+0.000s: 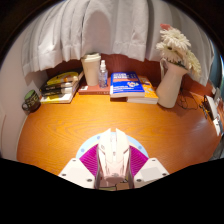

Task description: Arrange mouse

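Observation:
A white computer mouse point(112, 155) sits lengthwise between my two fingers, held above the orange-brown wooden desk point(120, 125). My gripper point(112, 163) is shut on the mouse. The magenta pads point(90, 159) press against its left and right sides. The rear of the mouse is hidden at the base of the fingers.
Along the desk's far edge stand a dark mug point(31, 101), a stack of books point(62, 86), a beige cup point(91, 69), a white pump bottle point(103, 74), a blue book point(130, 86) and a white vase of dried flowers point(172, 70). A white curtain point(90, 25) hangs behind.

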`<state>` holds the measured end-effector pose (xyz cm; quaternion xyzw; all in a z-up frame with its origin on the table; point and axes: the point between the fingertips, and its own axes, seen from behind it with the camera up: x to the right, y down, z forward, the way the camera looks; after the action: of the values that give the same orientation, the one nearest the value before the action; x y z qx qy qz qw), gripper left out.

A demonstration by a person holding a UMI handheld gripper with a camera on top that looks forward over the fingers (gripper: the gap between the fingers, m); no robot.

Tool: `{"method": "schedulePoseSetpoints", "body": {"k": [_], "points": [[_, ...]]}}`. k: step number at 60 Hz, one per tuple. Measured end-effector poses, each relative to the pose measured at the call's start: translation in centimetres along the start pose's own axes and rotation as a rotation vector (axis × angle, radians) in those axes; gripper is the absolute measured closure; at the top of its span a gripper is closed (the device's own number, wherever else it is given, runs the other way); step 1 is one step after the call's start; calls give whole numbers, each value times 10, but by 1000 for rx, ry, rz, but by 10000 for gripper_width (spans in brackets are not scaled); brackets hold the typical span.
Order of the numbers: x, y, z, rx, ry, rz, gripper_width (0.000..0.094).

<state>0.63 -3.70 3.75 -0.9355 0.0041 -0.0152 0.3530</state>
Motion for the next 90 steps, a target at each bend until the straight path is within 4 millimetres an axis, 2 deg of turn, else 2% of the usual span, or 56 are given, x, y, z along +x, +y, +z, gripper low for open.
{"method": "schedulePoseSetpoints", "body": {"k": [4,11,15,27,29,33,34,41,49,61,68,79,90], "points": [[-2,26,11,-45,5,-9,550],[-5,55,25,-78,2,-12,545],[-3,54,24,-63,1,6,540],[-5,53,25,-53,-15,36,398],[-6,54,25,-61,-21,37,341],[0,54,17,-78,-16,38,93],[1,53,12,-74,-14,39,57],[10,36,-27,-14,-12,53,73],[12,28,-91,41,-48,76,77],[23,35,-189,113,-103,81,86],[35,36,-233,167,-103,74,89],[52,34,-275,234,-98,65,89],[58,38,-289,245,-99,52,88]]}}
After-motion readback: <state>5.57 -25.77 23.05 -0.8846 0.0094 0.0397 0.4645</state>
